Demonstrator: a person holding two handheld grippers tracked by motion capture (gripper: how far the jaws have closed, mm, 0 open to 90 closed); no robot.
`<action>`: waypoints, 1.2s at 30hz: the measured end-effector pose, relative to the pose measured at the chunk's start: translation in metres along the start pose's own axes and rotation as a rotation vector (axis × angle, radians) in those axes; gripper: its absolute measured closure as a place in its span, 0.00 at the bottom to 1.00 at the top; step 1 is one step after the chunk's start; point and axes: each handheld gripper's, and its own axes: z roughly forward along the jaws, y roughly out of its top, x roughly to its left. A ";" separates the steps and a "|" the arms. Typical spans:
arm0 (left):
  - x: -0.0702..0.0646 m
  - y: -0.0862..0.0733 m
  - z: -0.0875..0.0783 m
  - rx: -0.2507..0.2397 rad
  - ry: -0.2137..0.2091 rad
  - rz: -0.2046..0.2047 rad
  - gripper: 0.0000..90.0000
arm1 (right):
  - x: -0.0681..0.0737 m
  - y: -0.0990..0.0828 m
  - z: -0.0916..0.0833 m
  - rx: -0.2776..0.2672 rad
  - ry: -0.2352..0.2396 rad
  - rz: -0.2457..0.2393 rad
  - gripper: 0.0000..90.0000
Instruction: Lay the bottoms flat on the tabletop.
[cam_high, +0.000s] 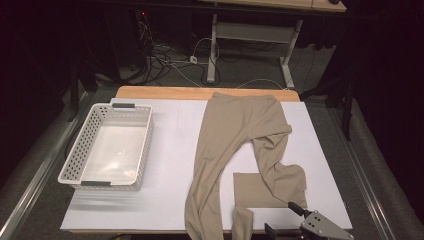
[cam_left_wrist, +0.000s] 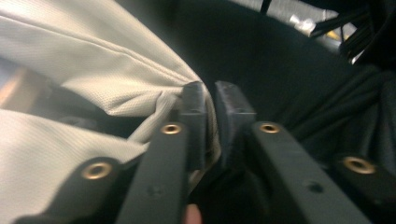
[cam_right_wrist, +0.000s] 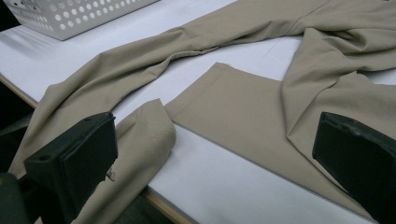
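Left gripper (cam_left_wrist: 209, 100) pinched; right gripper (cam_right_wrist: 210, 154) wide

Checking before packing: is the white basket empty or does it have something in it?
Empty. The high view shows the white basket with a bare floor inside; the tan trousers lie beside it.

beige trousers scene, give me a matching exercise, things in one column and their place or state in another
Things:
1. beige trousers
2. white basket
3. left gripper
4. right gripper

States:
A. jaws wide apart, nothing between them
B. empty, on the table's left side
C. jaws nearly together with beige cloth between them
D. spread out, one leg folded across itself

Pairs: 1-D, 2-B, 3-C, 4-A
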 end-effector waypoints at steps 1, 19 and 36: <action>0.003 0.001 -0.005 -0.022 0.004 0.000 0.80 | -0.001 0.000 0.001 0.002 -0.002 0.000 0.01; 0.047 0.006 -0.019 -0.123 0.326 -0.107 0.94 | 0.003 0.001 0.017 0.025 0.025 -0.008 0.01; 0.104 -0.019 -0.068 -0.072 0.532 -0.272 0.51 | 0.001 -0.002 0.023 0.056 0.045 -0.025 0.02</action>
